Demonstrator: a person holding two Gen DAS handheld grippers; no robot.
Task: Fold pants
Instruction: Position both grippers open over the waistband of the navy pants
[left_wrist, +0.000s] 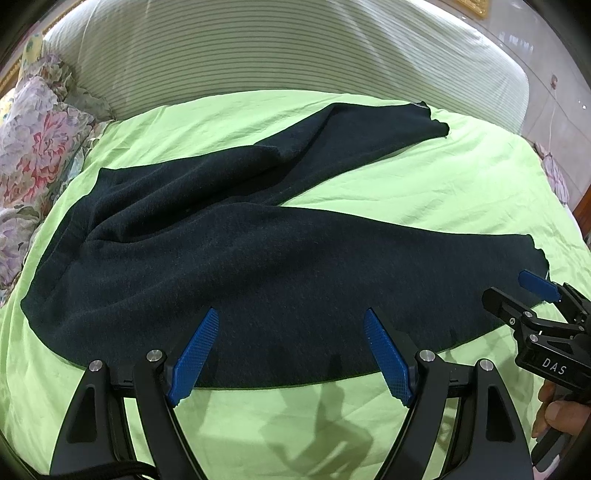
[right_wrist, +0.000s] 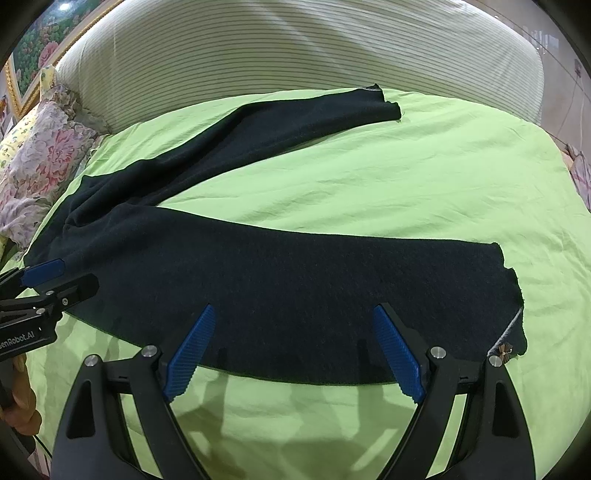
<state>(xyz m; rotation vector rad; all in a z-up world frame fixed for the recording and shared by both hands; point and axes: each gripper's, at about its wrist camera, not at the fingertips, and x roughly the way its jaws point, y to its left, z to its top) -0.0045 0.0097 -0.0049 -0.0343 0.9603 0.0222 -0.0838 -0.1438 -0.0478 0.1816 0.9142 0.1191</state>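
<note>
Closest to me, the left gripper (left_wrist: 291, 350) hangs with its blue ribbed fingers (left_wrist: 194, 354) spread wide and empty, poised over the near hem-side edge of the dark navy fleece pants (left_wrist: 221, 258). Beside it to the right, the right gripper (right_wrist: 295, 347) is just as wide open, holding nothing, above the near leg close to its cuff.

The pants lie spread on the lime-green bedsheet (right_wrist: 332, 184), waist end to the left, the two legs splayed apart in a V: one runs along the near edge, the other angles away toward the far side. They are not yet folded.

What I would worry about: the fabric looks thick and soft, so a pinch from fingers this wide could gather the green sheet along with the leg, or take only the top layer and leave the leg twisted. The rumpled crotch area may also bunch if the near leg is swung over.

Farther off sit a floral pillow (left_wrist: 33, 147) at the left and a pale striped mattress cover (left_wrist: 258, 48) behind. I see no containers anywhere here.
</note>
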